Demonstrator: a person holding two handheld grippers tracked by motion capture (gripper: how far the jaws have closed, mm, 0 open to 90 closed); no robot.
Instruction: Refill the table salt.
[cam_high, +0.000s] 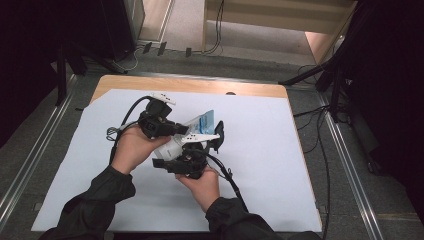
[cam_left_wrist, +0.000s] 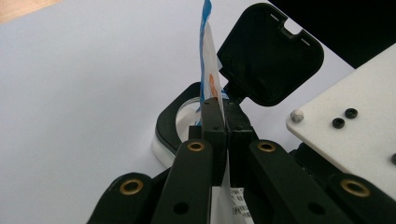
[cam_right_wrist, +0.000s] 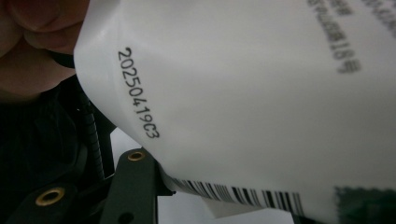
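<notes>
A blue-and-white packet (cam_high: 204, 120) is pinched edge-on in my left gripper (cam_high: 186, 129), whose jaws stand shut on it (cam_left_wrist: 223, 105). The packet (cam_left_wrist: 208, 60) sticks up past the fingertips. Just beyond them is a white container (cam_left_wrist: 163, 149) with a black rim, its black flip lid (cam_left_wrist: 271, 56) hanging open. My right gripper (cam_high: 212, 142) carries this container off the table, lid (cam_high: 219, 130) pointing away. In the right gripper view the packet's white back (cam_right_wrist: 257, 93), with a printed date code and barcode, hides most of the jaws; one of the fingers (cam_right_wrist: 133, 182) shows at the bottom.
A white sheet (cam_high: 260, 165) covers the wooden table (cam_high: 200, 86). Black stands and cables (cam_high: 320, 75) lie on the floor at the right and far side. Both of the person's dark-sleeved forearms (cam_high: 95, 205) come in from the front edge.
</notes>
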